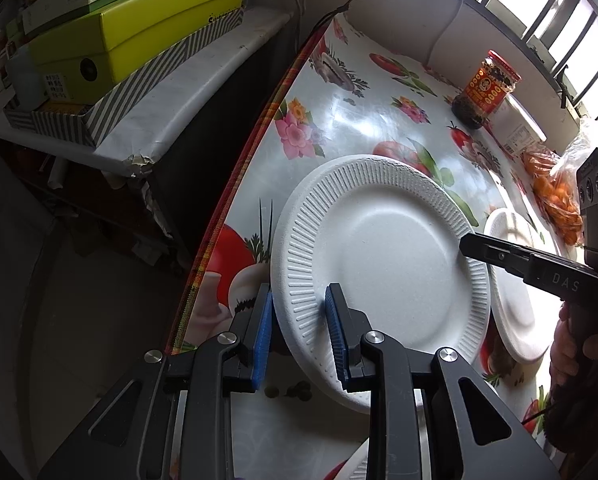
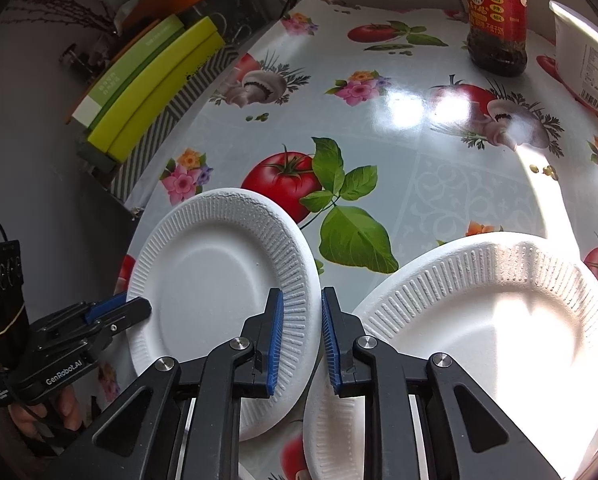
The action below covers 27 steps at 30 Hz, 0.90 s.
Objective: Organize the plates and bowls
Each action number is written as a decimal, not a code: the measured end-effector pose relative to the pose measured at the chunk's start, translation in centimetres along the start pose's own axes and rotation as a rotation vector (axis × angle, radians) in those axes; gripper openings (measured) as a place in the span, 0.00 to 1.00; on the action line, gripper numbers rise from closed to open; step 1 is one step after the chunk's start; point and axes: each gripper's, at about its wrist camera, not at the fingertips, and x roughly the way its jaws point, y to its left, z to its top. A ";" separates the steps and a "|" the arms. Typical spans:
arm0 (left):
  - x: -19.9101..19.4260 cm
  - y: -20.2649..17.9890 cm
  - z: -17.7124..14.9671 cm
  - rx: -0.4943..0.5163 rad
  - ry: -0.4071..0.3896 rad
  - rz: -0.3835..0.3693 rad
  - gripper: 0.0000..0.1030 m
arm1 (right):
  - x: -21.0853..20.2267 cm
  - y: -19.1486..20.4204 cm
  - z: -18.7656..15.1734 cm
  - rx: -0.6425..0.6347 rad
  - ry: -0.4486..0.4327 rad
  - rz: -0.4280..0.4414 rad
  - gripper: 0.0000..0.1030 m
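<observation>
A white foam plate is held tilted above the flowered tablecloth; it also shows in the right wrist view. My left gripper has its blue pads on either side of the plate's near rim and holds it. My right gripper straddles the plate's opposite rim with a small gap still showing; it also shows in the left wrist view. A second white foam plate lies on the table to the right, partly under the first, and appears in the left wrist view.
A jar of chili sauce and a white cup stand at the far side. A bag of orange fruit lies by the window. Green boxes are stacked on a shelf beyond the table's left edge.
</observation>
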 end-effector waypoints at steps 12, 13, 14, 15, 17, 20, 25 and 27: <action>-0.2 0.0 0.2 -0.003 -0.002 0.008 0.27 | -0.6 0.4 0.1 -0.006 -0.014 -0.006 0.18; -0.3 0.0 0.2 -0.004 -0.003 0.008 0.27 | -0.7 0.4 0.0 -0.003 -0.015 -0.004 0.18; -0.4 -0.1 0.3 -0.004 -0.003 0.010 0.27 | -0.8 0.4 0.1 -0.001 -0.016 -0.004 0.18; -0.5 -0.2 0.3 -0.003 -0.005 0.012 0.27 | -0.9 0.4 0.1 0.001 -0.017 -0.004 0.18; -0.7 -0.3 0.4 0.000 -0.006 0.010 0.27 | -1.2 0.4 0.1 0.001 -0.021 -0.007 0.18; -1.2 -0.5 0.5 0.003 -0.015 0.005 0.26 | -1.7 0.4 -0.1 0.006 -0.029 -0.003 0.18; -1.7 -1.0 0.4 0.010 -0.024 0.004 0.26 | -2.6 0.5 -0.3 0.007 -0.040 -0.003 0.18; -2.1 -1.1 0.3 0.012 -0.027 0.003 0.27 | -2.9 0.5 -0.4 0.009 -0.044 0.001 0.18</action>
